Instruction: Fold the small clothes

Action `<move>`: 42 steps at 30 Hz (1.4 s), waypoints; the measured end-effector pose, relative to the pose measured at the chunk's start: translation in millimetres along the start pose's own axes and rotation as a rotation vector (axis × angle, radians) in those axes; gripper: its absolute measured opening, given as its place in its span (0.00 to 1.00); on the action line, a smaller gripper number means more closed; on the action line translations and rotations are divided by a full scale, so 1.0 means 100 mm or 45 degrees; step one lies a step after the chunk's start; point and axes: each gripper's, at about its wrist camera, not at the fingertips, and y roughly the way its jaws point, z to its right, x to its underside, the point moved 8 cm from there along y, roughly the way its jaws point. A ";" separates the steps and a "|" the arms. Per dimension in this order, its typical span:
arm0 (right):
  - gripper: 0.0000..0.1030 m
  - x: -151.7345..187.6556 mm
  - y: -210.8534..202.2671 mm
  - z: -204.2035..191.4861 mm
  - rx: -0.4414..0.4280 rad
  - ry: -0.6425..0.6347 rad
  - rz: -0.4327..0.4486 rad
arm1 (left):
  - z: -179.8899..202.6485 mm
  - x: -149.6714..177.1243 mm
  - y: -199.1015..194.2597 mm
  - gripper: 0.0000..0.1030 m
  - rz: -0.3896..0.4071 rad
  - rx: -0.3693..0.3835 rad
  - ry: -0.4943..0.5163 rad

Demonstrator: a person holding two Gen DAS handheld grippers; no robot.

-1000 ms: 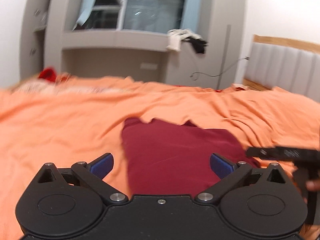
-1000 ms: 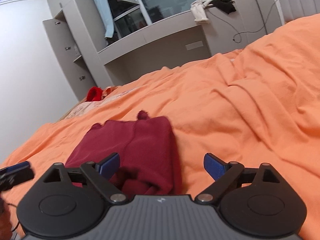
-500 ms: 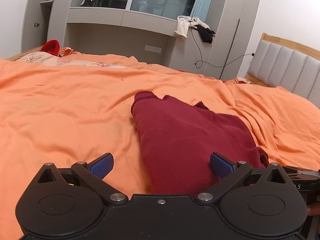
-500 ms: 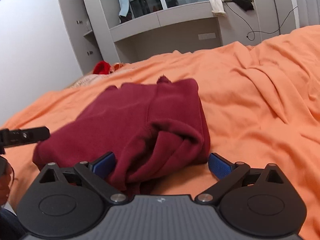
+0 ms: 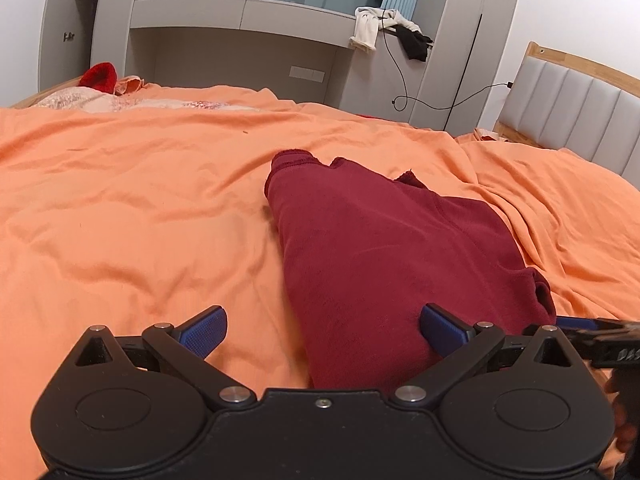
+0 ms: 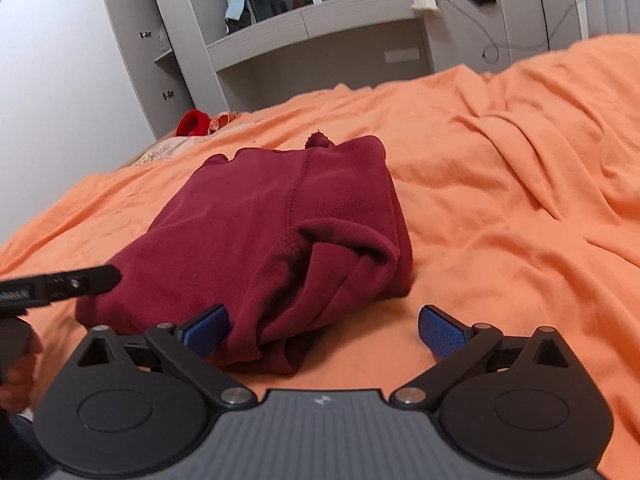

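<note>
We went hunting for readable text and there's really not much here. The only letters we can make out are "DAS" in pale print on the black finger of the right gripper (image 5: 600, 326), poking in at the right edge of the left wrist view; the rest of that word runs out of frame. On the gray housing of the right gripper, near the bottom of its own view, there's a small pale logo mark, but we can't read it as letters. The left gripper (image 6: 60, 284) finger in the same view has some tiny markings, too small to read.
</note>
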 end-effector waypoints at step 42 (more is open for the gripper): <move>1.00 -0.29 0.68 0.44 -0.076 0.247 0.003 | 0.00 0.08 0.10 1.00 -0.028 -0.005 0.033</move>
